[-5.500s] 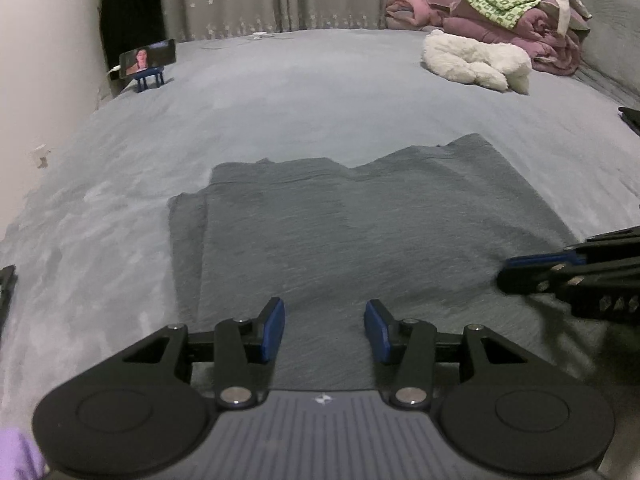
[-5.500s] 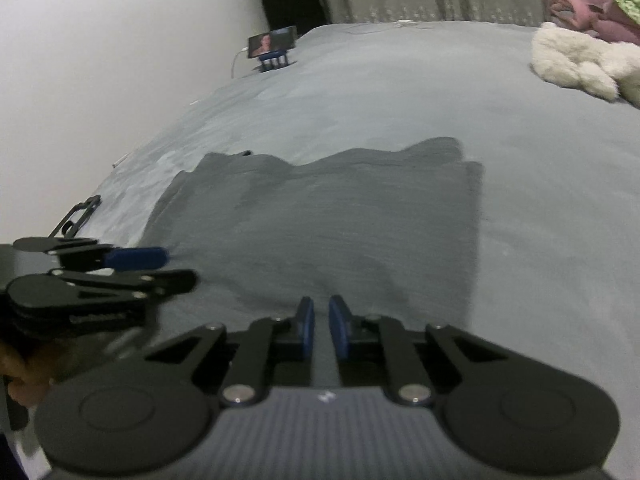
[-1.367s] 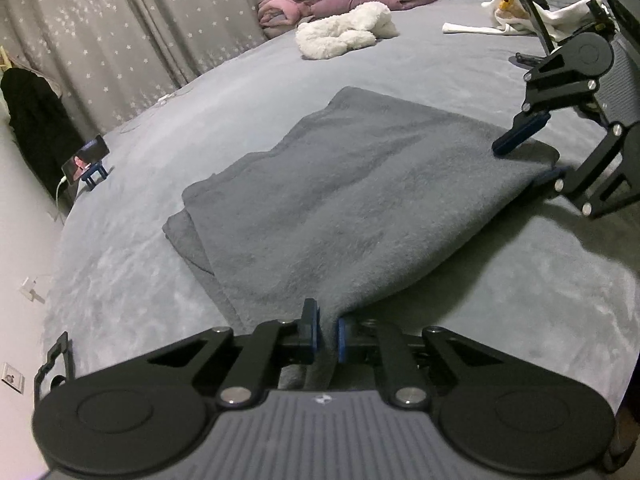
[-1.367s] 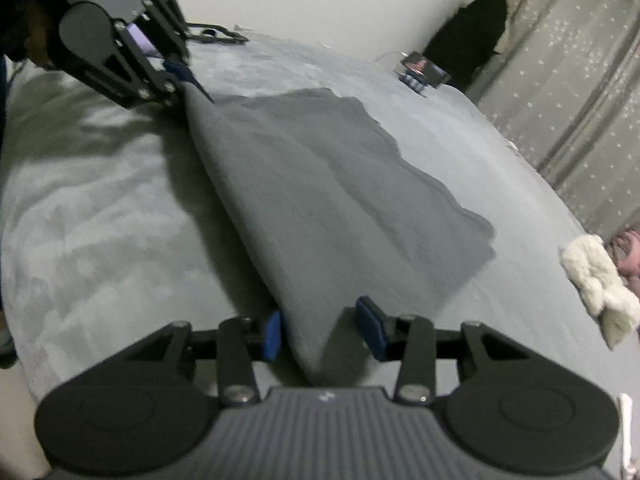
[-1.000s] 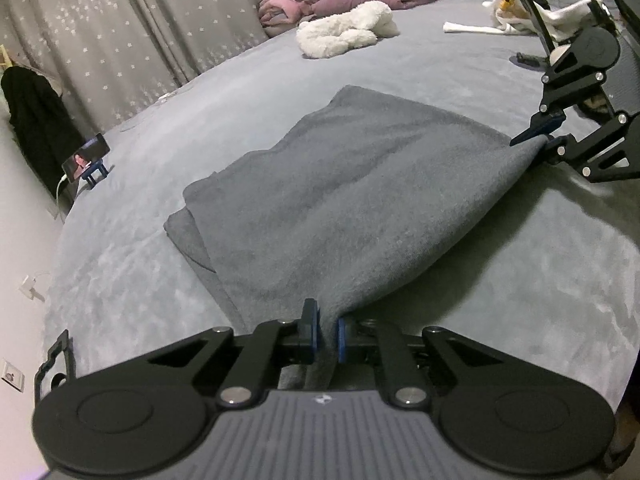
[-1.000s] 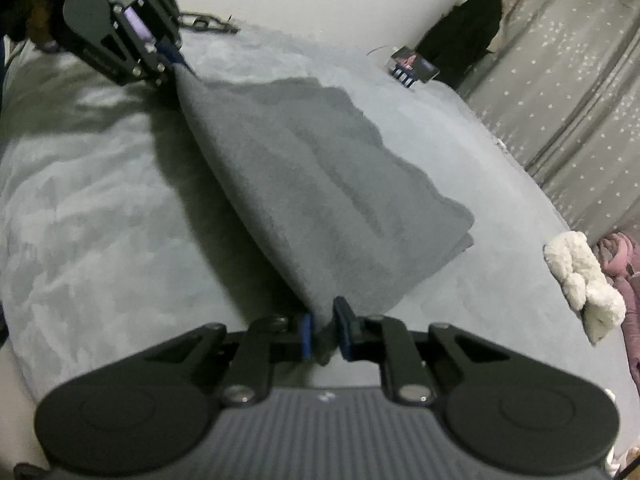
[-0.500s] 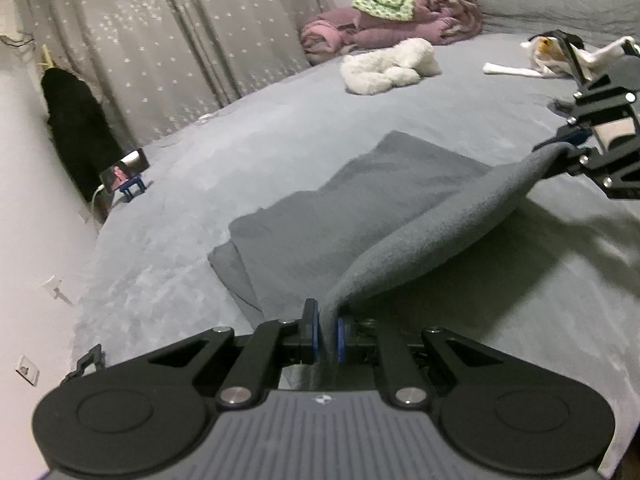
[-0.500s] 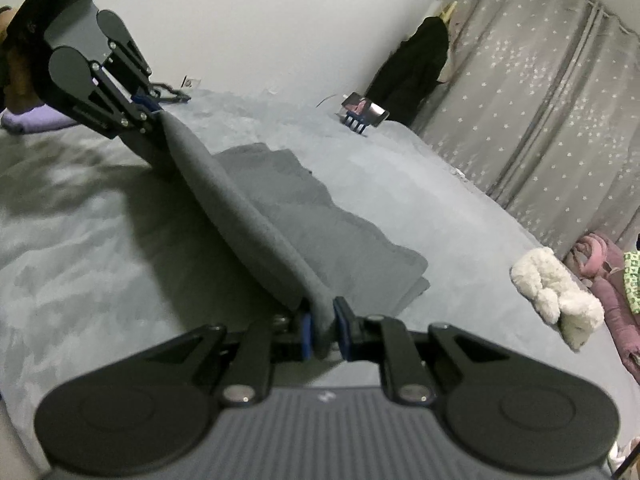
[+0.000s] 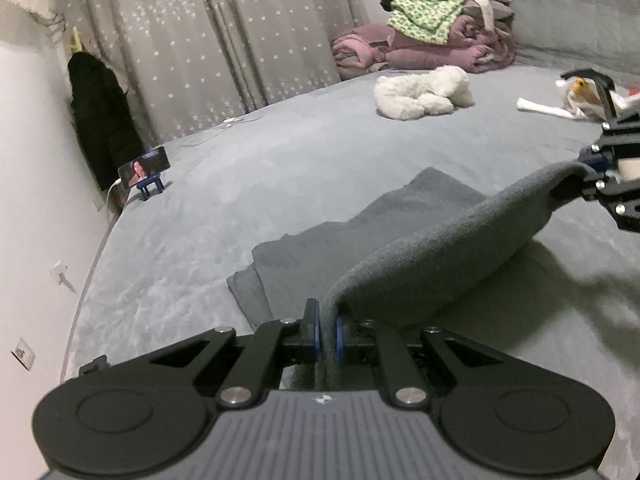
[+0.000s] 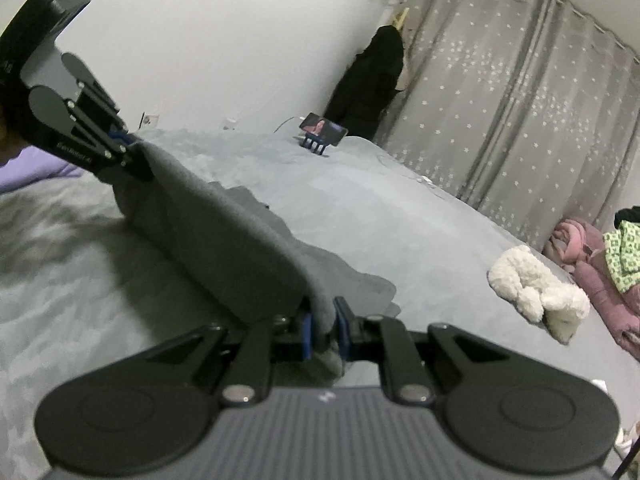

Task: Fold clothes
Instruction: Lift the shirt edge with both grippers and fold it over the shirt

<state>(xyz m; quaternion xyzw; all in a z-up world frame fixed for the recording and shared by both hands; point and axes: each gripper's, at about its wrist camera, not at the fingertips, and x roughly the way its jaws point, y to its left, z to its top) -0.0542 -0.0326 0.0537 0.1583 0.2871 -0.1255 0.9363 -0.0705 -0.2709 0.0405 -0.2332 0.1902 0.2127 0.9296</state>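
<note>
A dark grey garment (image 9: 432, 264) lies partly on the grey bed, with its near edge lifted into the air. My left gripper (image 9: 327, 336) is shut on one corner of that edge. My right gripper (image 10: 323, 330) is shut on the other corner. The lifted edge hangs stretched between the two grippers. In the left wrist view the right gripper (image 9: 596, 168) shows at the far right, holding its corner. In the right wrist view the left gripper (image 10: 128, 142) shows at upper left, pinching the garment (image 10: 224, 240). The far part of the garment still rests flat on the bed.
A white fluffy item (image 9: 424, 94) lies on the bed beyond the garment. A pile of pink and green clothes (image 9: 432, 36) sits at the back. A phone on a blue stand (image 9: 146, 170) stands near the left wall. Starred curtains (image 10: 520, 112) hang behind.
Both grippers have risen, lifting the garment's near edge higher off the bed and carrying it toward the far part. Earlier still, each gripper closed on its corner.
</note>
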